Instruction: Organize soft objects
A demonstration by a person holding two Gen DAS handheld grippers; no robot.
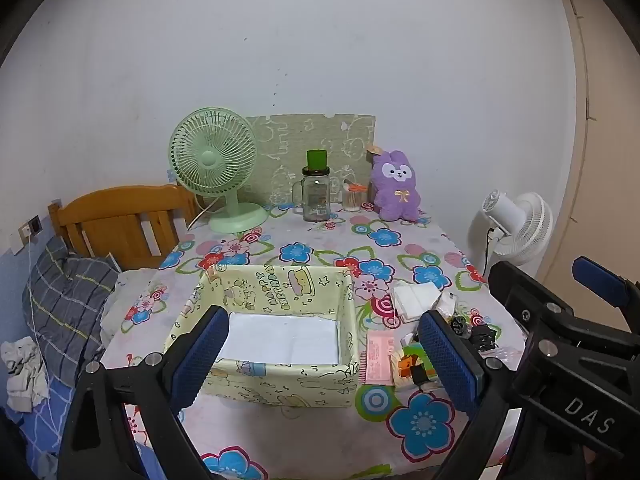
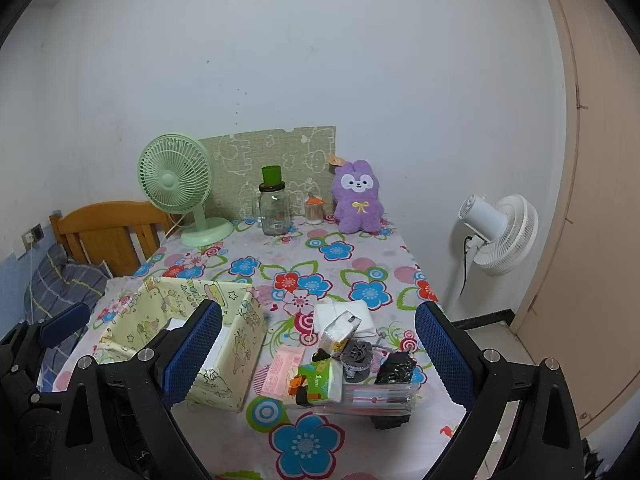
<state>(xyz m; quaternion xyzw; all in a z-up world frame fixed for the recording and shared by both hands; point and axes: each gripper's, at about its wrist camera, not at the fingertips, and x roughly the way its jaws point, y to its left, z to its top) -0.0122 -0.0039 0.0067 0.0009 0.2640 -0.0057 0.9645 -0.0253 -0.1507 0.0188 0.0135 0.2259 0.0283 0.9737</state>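
A pale yellow fabric storage box (image 1: 276, 292) (image 2: 236, 332) stands open on the flowered tablecloth, with a white liner at its bottom. Right of it lies a pile of small soft items: white folded cloth (image 2: 340, 312), a green tissue pack (image 2: 320, 380), a pink packet (image 2: 280, 368), grey and black pieces (image 2: 394, 368). A purple plush rabbit (image 1: 394, 188) (image 2: 358, 200) sits at the table's far edge. My left gripper (image 1: 324, 360) is open and empty above the box's near side. My right gripper (image 2: 320, 354) is open and empty, above the pile.
A green desk fan (image 1: 214, 160), a glass jar with a green lid (image 1: 316, 192) and a small toothpick jar (image 1: 352, 196) stand along the back by the wall. A white floor fan (image 2: 500, 232) stands right of the table. A wooden bed headboard (image 1: 120, 220) is on the left.
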